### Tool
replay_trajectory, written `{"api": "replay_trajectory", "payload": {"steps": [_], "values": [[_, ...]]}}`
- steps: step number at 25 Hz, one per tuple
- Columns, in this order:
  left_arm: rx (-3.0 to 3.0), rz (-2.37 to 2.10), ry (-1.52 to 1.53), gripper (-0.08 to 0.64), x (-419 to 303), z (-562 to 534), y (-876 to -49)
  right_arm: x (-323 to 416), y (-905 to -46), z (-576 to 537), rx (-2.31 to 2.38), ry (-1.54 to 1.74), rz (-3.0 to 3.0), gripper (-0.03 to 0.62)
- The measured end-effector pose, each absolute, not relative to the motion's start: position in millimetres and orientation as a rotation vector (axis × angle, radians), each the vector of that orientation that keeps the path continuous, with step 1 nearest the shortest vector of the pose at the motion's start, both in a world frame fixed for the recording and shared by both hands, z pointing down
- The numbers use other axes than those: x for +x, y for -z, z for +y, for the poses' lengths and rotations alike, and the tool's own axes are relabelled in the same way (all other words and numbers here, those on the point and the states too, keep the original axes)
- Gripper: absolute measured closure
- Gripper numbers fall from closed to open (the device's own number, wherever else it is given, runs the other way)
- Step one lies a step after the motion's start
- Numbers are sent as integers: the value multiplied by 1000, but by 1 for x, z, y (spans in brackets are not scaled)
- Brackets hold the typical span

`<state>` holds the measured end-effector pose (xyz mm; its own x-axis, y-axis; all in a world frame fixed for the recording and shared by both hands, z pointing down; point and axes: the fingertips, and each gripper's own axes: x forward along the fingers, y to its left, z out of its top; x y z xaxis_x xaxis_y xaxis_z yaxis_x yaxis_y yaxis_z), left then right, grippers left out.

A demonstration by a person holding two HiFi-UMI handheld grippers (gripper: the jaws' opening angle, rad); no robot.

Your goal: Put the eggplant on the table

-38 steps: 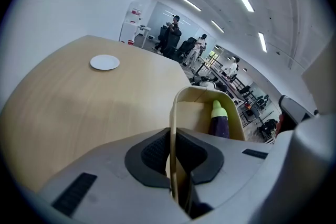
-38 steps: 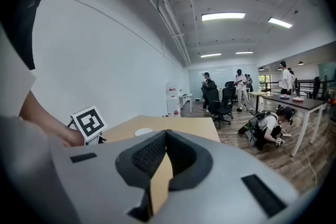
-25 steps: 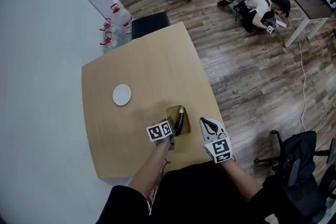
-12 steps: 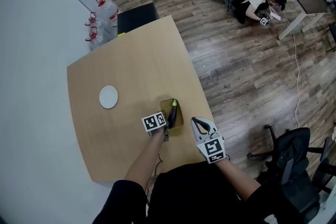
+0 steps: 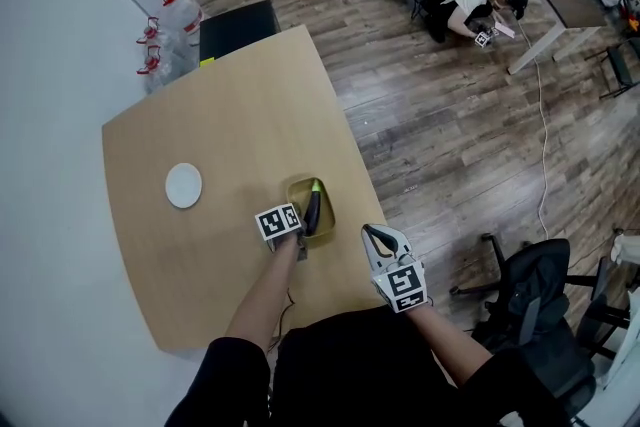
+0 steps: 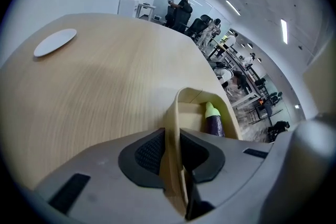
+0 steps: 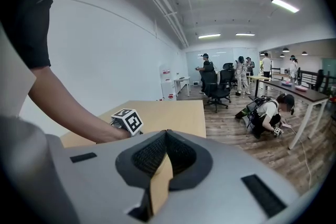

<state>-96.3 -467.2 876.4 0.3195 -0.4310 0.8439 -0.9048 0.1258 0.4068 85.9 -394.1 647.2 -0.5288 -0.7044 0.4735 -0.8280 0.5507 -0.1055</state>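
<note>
Yellow tray (image 5: 294, 186) near table (image 5: 230, 110) edge; open wood leftward.

The table (image 5: 200, 165) has a matt, pale wood-grain top. The tray (image 6: 190, 113) looks like smooth tan plastic with a faint sheen. The eggplant (image 6: 214, 124) has glossy purple skin. The left gripper (image 6: 173, 157) has a matt grey plastic shell and black, finely textured pads (image 6: 149, 152). The floor (image 5: 450, 135) is streaky wood plank.

The eggplant (image 6: 214, 125) seems half hidden behind left tongs (image 6: 171, 136).
</note>
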Motion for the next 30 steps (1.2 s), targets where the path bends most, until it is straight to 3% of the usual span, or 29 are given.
{"api": "replay_trajectory", "payload": {"steps": [4,6,18,30], "values": [[1461,-1289,-463,424,-101,-466,-874,86,-642,-390,1266,-440,-2400,532],[1471,-1292,-445,403,-103,-465,-869,86,-640,-390,1272,-438,-2397,532],[1634,-1316,-248,399,-117,-430,-765,61,-610,-387,1308,-456,-2458,532],[1860,-1408,14,402,-129,-318,-629,39,-594,-320,1409,-393,-2472,532]]}}
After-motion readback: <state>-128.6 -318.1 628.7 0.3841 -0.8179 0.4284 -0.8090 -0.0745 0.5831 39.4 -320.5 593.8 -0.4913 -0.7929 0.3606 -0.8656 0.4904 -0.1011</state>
